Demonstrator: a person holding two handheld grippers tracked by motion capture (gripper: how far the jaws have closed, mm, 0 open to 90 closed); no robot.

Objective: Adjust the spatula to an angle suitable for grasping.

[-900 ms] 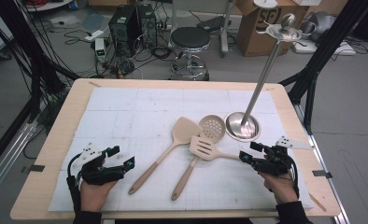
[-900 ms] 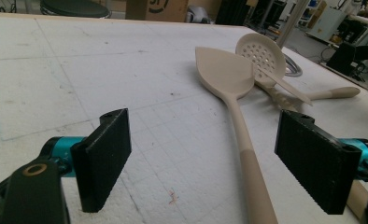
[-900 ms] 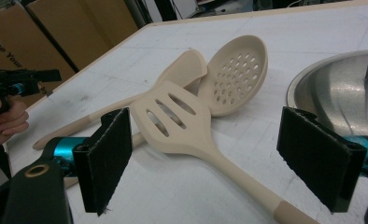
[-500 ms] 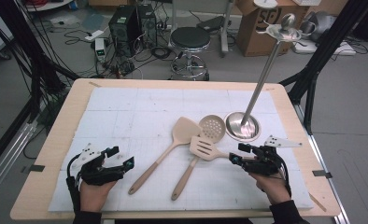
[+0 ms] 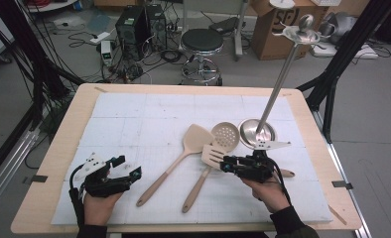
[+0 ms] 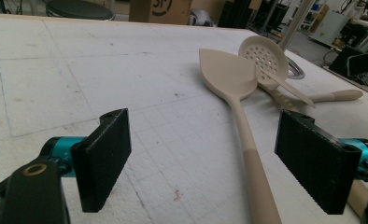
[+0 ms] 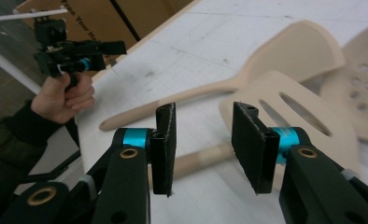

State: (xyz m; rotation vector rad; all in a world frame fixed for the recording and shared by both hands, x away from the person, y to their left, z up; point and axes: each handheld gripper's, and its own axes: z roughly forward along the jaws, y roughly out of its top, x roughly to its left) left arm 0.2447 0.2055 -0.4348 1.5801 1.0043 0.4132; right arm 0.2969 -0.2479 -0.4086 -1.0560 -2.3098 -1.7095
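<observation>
Risk: your right tongs [image 7: 203, 149] hover over slotted spatula [image 7: 289, 109], whose handle passes under skimmer [image 5: 225, 135] handle. Lift carelessly and skimmer drags along, maybe bumping solid spatula [image 5: 196, 139] or stand base [image 5: 257, 133].

Right tongs: half spread, nothing pinched, spatula neck below.

Left tongs [image 6: 205, 161]: spread wide, empty, low over surface [image 5: 149, 114].

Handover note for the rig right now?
Left hand-held gripper: open, empty, resting near the table's front left edge.
Right hand-held gripper: jaws part open, nothing held, over the slotted spatula.
Solid spatula, slotted spatula and skimmer lie mid-table; the steel stand is beside them.
Done: nothing picked up.
Left: probably grasp the slotted spatula.
</observation>
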